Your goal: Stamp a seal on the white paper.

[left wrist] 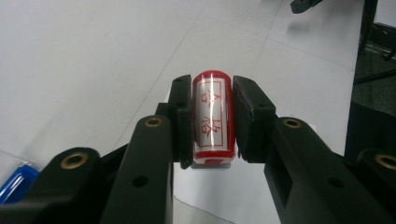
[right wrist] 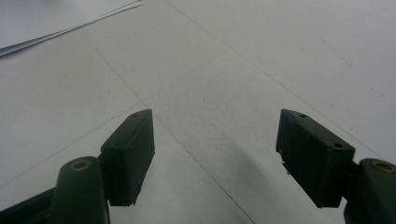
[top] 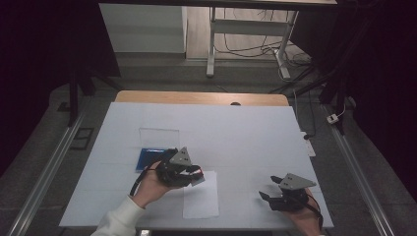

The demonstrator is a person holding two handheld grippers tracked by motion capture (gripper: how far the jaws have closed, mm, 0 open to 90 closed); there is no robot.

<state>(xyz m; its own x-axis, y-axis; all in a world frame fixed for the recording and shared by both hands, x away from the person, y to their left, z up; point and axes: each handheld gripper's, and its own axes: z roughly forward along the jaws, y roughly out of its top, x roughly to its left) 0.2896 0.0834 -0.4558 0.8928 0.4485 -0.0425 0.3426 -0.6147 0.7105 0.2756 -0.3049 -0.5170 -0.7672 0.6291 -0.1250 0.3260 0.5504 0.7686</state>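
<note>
White-covered table (top: 246,142), wooden far edge, dark room beyond with desk legs and cables on the floor.

Item 1, left of centre, far: clear plastic lid or box (top: 158,134), standing just behind a blue ink pad tray (top: 147,158). Contents of the tray cannot be made out; its blue corner also appears at the lower left of the left gripper view (left wrist: 16,182).

Item 2, left gripper (top: 195,177): jaws narrow, clamped on a red-and-white stamp (left wrist: 213,119) with red characters on its label. Stamp's long axis runs along the jaws, pointing away from the hand. Gripper lies on its side, tips toward the right.

Item 3, near centre: white sheet of paper (top: 201,196), flat on the table. Stamp sits at the sheet's far left corner, just above or touching it; contact cannot be told. Paper lies directly right of and nearer than the stamp, so the left hand is the nearer one for pressing.

Item 4, right gripper (top: 272,188): jaws wide apart, holding nothing, low over bare table, well apart from the sheet's right edge.
</note>
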